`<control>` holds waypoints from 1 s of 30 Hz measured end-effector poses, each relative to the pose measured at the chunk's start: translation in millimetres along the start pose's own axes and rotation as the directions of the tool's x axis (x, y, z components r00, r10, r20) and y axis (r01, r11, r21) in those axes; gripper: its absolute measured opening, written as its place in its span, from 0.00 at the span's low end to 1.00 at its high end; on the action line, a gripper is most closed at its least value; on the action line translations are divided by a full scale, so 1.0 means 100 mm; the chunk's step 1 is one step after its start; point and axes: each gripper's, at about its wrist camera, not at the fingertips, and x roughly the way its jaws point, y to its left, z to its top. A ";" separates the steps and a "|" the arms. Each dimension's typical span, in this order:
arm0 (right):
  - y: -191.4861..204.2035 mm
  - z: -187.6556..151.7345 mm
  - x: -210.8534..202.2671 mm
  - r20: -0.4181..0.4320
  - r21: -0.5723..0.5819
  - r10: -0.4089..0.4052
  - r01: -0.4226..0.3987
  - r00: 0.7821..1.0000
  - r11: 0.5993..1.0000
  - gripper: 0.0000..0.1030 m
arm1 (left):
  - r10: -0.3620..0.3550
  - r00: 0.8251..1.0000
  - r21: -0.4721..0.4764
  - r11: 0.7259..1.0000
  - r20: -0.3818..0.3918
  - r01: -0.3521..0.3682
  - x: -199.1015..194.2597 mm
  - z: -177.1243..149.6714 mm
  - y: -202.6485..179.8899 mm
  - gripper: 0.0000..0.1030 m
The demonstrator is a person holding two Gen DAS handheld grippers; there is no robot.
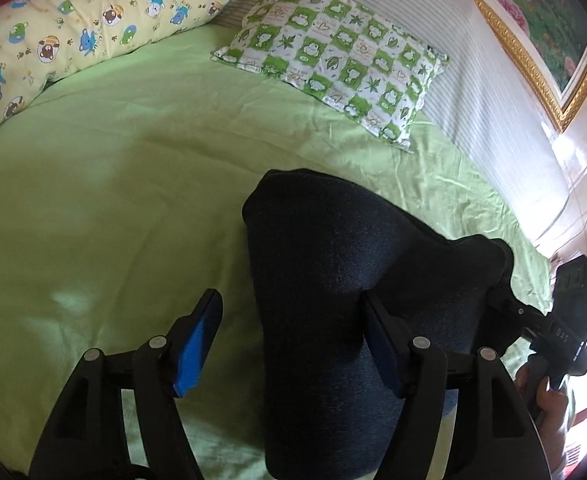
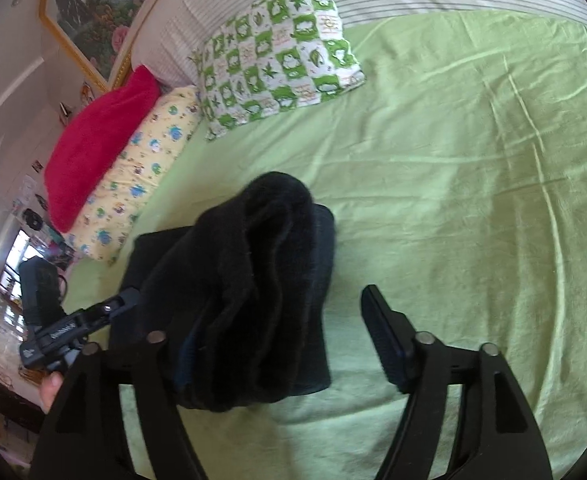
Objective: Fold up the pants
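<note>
We see the dark pants bunched on the green sheet; our left gripper and right gripper both gape wide, pads clamping nothing

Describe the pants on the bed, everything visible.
The pants are dark, almost black, of thick, soft-looking fabric. They lie folded into a bulky, rumpled bundle on the green sheet, the top layer humped rather than flat. The left gripper and right gripper both stand open around their near edges; cloth drapes against one finger of each.
</note>
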 end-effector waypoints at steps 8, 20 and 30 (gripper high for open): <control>-0.16 -0.03 0.13 -0.002 -0.009 -0.014 0.014 1.000 1.000 0.82 | 0.040 0.999 0.040 0.998 0.021 -0.041 0.02 -0.04 -0.03 0.74; 0.28 -0.11 -0.40 0.139 -0.149 0.046 -0.025 0.989 0.989 0.83 | 0.085 0.993 0.133 0.987 0.078 -0.095 -0.34 -0.27 -0.27 0.78; 0.68 -0.43 -0.67 0.152 -0.324 0.034 0.017 0.988 0.946 0.87 | 0.108 0.988 0.172 0.977 0.107 -0.125 -0.56 -0.48 -0.36 0.81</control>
